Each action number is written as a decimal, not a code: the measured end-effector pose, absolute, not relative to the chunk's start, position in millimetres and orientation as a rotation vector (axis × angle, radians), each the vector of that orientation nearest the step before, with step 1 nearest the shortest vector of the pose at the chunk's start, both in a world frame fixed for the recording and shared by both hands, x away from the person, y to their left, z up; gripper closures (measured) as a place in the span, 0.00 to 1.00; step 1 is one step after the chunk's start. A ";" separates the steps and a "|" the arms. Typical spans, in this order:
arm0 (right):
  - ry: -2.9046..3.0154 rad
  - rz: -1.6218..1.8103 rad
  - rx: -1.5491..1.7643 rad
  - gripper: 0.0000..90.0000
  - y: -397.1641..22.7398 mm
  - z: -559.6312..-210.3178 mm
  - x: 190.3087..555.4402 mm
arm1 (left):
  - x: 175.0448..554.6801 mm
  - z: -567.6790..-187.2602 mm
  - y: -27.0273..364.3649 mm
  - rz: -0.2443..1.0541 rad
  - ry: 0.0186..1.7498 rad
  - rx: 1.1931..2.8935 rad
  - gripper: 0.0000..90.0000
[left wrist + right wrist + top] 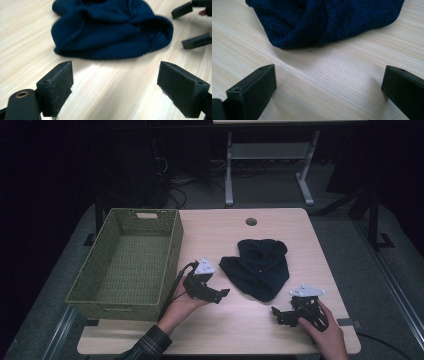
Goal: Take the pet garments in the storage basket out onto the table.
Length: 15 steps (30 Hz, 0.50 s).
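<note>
I've got both hands low at the table's near edge, left gripper (220, 296) and right gripper (278, 315) each spread wide and empty, angled inward at the crumpled navy beanie (260, 267) lying mid-table (225, 330) between them, green basket (125, 265) farther left.

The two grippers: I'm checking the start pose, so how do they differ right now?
The left gripper lies close to the basket, left of the cloth; the right gripper sits below the cloth, nearer the table's front edge. The left's jaws point right, the right's point left. Both are open, empty and aimed at the cloth.
</note>
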State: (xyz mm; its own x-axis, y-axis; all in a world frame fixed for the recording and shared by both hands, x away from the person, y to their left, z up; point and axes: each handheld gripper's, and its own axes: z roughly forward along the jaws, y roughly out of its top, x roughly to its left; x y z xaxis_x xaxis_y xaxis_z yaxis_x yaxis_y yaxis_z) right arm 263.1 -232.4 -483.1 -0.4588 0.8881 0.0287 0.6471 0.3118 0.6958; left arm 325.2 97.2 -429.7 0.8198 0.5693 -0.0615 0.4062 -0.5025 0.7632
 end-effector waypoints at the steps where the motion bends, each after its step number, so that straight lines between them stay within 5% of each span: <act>1: 2.224 0.924 1.372 0.00 -232.4 -483.1 263.1 | 325.2 -429.7 97.2 0.250 0.713 2.168 0.14; 15: 2.224 0.924 1.372 0.00 -232.4 -483.1 263.1 | 310.9 -458.8 111.5 0.260 0.782 2.229 0.14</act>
State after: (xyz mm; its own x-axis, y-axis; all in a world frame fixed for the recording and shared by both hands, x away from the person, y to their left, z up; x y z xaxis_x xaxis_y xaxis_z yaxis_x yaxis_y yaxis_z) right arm 263.1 -232.4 -483.1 -0.4588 0.8881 0.0287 0.6471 0.3119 0.6956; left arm 310.9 111.5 -458.8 0.7930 0.6071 -0.0515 0.4557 -0.5350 0.7114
